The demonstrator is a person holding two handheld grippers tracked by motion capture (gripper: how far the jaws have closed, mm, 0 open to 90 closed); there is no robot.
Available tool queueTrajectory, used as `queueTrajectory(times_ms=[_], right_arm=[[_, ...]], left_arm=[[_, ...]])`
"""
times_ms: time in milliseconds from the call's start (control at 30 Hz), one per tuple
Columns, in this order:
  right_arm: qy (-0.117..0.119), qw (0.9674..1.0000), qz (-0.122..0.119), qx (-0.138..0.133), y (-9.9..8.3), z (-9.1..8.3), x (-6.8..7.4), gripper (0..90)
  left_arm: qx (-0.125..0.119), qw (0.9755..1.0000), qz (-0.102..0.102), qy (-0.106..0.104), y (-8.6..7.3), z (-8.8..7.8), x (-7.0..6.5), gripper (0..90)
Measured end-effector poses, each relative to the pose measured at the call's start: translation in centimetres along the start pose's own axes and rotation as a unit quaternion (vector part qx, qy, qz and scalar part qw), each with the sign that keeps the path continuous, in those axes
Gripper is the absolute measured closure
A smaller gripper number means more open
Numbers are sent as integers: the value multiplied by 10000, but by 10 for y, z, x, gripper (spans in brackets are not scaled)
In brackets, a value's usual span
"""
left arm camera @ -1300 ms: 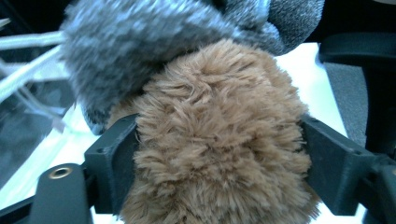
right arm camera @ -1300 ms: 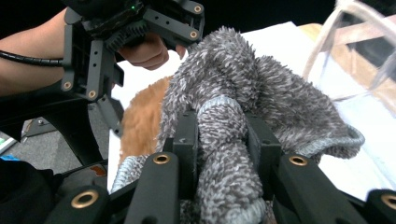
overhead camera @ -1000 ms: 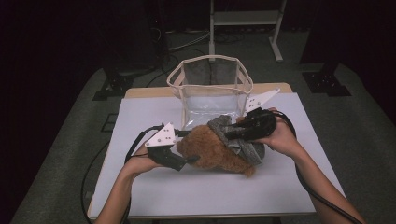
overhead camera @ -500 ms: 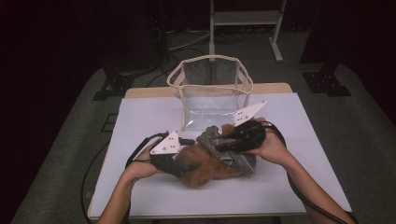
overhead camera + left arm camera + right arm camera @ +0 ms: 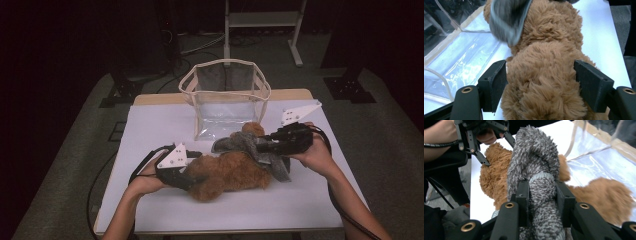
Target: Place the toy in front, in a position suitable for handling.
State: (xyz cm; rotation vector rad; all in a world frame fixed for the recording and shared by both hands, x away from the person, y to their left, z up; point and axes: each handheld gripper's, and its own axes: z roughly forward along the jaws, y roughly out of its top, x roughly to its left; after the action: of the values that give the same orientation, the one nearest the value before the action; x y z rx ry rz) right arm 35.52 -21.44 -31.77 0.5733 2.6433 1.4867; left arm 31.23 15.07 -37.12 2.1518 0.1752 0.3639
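A brown plush bear [image 5: 230, 172] lies on its side on the white table [image 5: 160, 125]. My left gripper [image 5: 192, 176] is shut on its body; the jaws have just been closing, and both pads [image 5: 496, 77] press into the fur of the bear [image 5: 544, 100]. A grey fuzzy garment [image 5: 247, 145] wraps the bear's upper part. My right gripper [image 5: 259, 145] is shut on a bunched fold of that grey garment [image 5: 534, 160], which stands up between its jaws [image 5: 541, 192]. Behind the fold lies the bear [image 5: 494, 177], with the left gripper [image 5: 484, 142] beyond it.
A clear plastic bag [image 5: 225, 95] with cream trim stands open just behind the bear, and its wall [image 5: 461, 57] lies close to the left jaw. A metal stand [image 5: 260, 20] is on the floor beyond the table. Cables trail from both grippers.
The bear has gone from a hunched lump to lying stretched out flat. My right gripper dipped left toward the bear, then drew back right with the grey garment. The left gripper stayed on the bear.
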Motion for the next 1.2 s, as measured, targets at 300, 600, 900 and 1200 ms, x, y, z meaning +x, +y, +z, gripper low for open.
queueTrajectory(times_ms=[300, 600, 900, 1200], right_arm=[[-400, 9989, 227, 5, -22, -45, -3, 695], [-805, 9955, 472, 128, -43, -70, -11, 695], [-426, 9976, 363, 418, -37, -6, -20, 691], [40, 9983, 286, 515, -27, 37, -13, 694]], left_arm=[[30, 10000, 41, 40, 2, -1, 2, 276], [103, 9998, 36, 162, 3, -3, 11, 277], [-101, 9996, 194, 153, 10, -11, 2, 278], [330, 9989, 310, 132, -6, -3, -1, 278]])
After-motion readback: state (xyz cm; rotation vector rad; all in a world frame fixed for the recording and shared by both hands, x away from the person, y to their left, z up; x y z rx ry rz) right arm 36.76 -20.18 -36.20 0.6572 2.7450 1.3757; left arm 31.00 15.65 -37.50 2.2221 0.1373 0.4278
